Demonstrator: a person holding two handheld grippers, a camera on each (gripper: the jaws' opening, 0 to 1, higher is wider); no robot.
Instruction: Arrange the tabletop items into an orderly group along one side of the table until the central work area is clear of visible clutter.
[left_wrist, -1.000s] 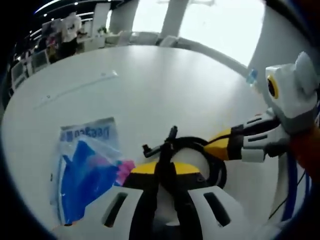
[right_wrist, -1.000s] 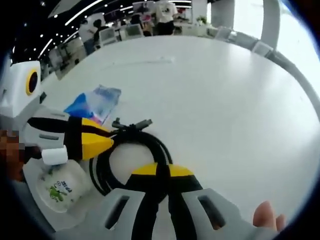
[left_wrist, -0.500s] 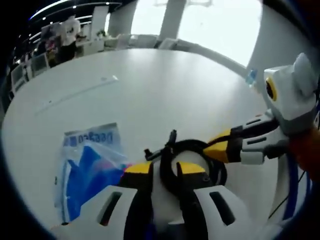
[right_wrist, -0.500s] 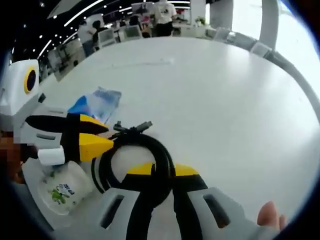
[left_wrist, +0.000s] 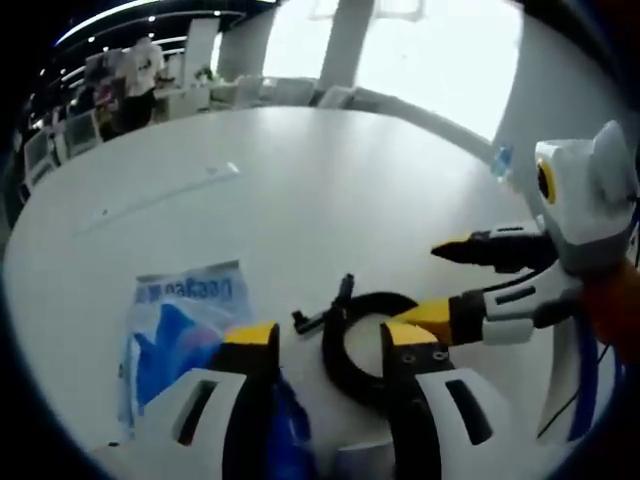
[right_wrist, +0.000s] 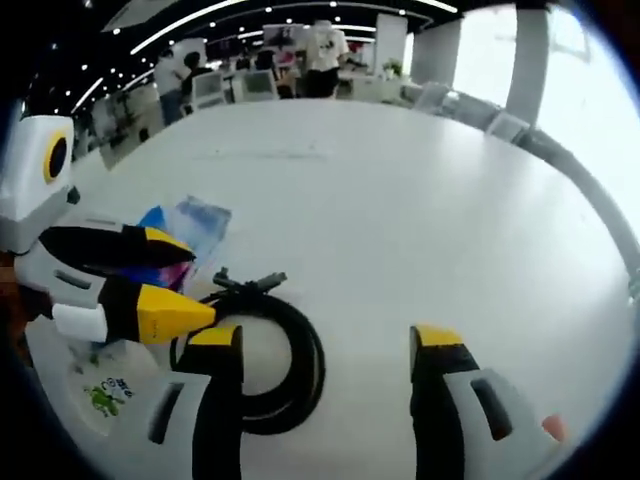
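both tongs, the left gripper (left_wrist: 325, 345) and the right gripper (right_wrist: 325, 345), stand wide open holding nothing over the coiled black cable (right_wrist: 265, 365) lying beside the blue packet (left_wrist: 180, 335) near the table's (right_wrist: 420, 210) near edge, so the cable looks placed and the next move calls for another item.

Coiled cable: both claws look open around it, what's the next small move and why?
Probably lift both claws clear. The left claw and right claw are open, and the black coiled cable lies loose on the white table beside the blue packet; the cup lid sits nearby.
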